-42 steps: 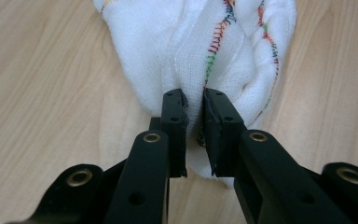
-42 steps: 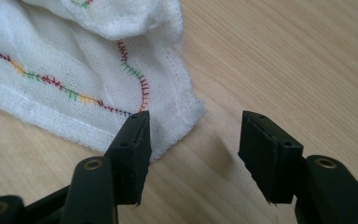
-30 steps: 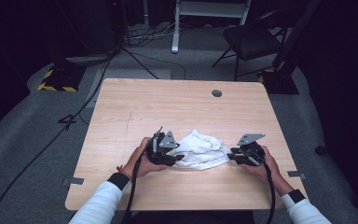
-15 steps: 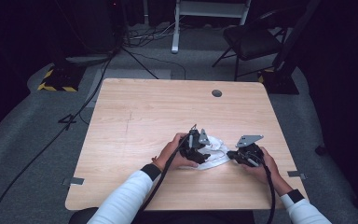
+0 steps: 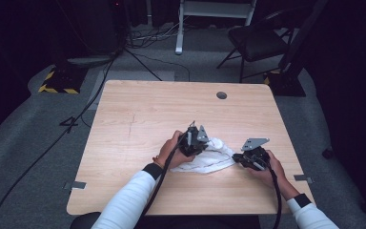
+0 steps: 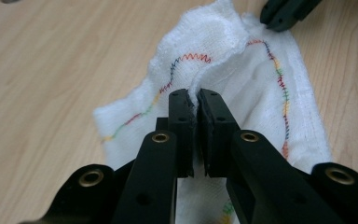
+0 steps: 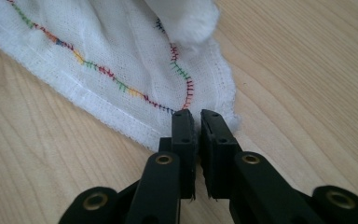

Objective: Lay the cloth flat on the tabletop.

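A white cloth (image 5: 211,160) with rainbow stitching along its hem lies bunched on the wooden table (image 5: 152,119), right of centre and near the front. My left gripper (image 5: 201,144) is over the cloth's left part. In the left gripper view it (image 6: 196,100) is shut on a raised fold of the cloth (image 6: 242,70). My right gripper (image 5: 237,157) is at the cloth's right end. In the right gripper view it (image 7: 196,116) is shut on the hemmed corner of the cloth (image 7: 121,56), low against the tabletop. The right gripper's tip (image 6: 284,11) shows at the top of the left gripper view.
A round cable hole (image 5: 221,95) sits near the table's far edge. Beyond the table stand a dark chair (image 5: 259,40) and a white stand (image 5: 209,14), and cables (image 5: 95,95) lie on the grey floor. Bare wood spreads to the left and back.
My left gripper has moved right across the table, carrying its fold of cloth toward the right gripper. The cloth is now more bunched. The right gripper has stayed put.
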A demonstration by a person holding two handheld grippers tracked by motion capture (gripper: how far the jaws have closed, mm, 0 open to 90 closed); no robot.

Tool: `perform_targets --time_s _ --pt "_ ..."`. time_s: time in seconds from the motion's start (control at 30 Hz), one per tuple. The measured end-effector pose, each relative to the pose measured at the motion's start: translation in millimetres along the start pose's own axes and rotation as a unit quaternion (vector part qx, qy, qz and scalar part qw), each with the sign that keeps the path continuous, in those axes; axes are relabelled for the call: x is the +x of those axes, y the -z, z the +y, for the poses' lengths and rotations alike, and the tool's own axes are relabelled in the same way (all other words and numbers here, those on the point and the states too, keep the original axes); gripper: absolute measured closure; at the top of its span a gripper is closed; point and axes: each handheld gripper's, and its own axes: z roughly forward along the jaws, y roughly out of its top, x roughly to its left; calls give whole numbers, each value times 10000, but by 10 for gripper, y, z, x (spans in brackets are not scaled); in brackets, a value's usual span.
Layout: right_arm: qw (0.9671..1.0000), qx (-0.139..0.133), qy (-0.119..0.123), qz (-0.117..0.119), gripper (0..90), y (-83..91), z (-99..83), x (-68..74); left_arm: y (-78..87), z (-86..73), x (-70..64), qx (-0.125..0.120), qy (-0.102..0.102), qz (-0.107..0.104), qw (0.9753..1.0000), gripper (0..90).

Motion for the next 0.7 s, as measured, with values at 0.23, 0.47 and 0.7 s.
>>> perform_targets --time_s 0.23,0.47,0.7 --pt "9999 -2 -92 -106 866 17 -28 -25 395 -324 246 -119 445 283 9985 842" --pt "9998 36 -143 -127 868 34 -42 -31 726 -831 374 33 881 547 9946 839" --pt "9996 22 -216 -198 817 44 -48 -14 787 -1145 392 223 1111 515 9922 757"
